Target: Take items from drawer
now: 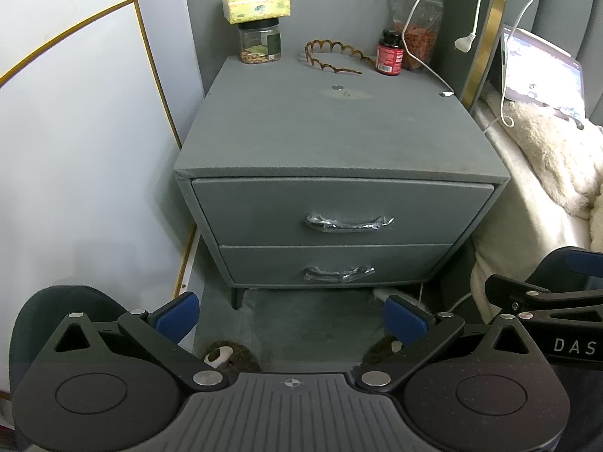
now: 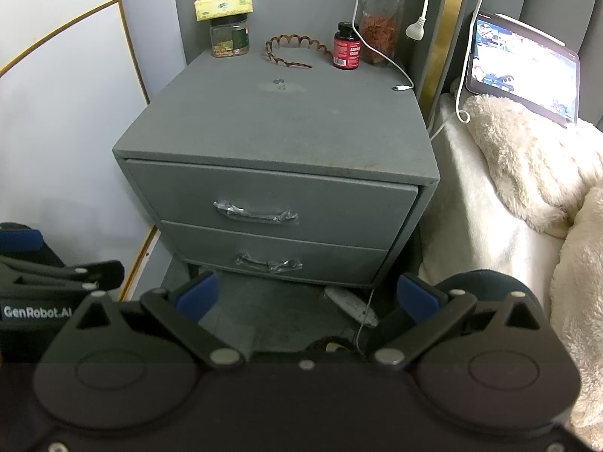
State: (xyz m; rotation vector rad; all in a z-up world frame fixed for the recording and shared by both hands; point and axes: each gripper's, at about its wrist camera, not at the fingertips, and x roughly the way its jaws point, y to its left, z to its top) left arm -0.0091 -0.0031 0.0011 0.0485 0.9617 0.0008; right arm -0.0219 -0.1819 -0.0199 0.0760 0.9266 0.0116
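A grey nightstand [image 1: 339, 132] has two shut drawers. The top drawer [image 1: 264, 207] has a plastic-wrapped handle [image 1: 348, 223]; the bottom drawer [image 1: 271, 263] has a like handle [image 1: 338, 274]. Both show in the right wrist view: top handle [image 2: 255, 213], bottom handle [image 2: 268, 262]. My left gripper [image 1: 292, 318] is open and empty, held back from the drawers above the floor. My right gripper [image 2: 309, 297] is open and empty, also short of the drawers. The drawers' contents are hidden.
On the nightstand top stand a nut jar [image 1: 260, 43] under a tissue box [image 1: 257, 5], a scalloped headband [image 1: 331, 56], a red bottle [image 1: 390, 52], a snack bag [image 1: 416, 26] and cables. A bed with a fluffy blanket [image 2: 527, 158] and tablet [image 2: 524, 67] is right; a wall left.
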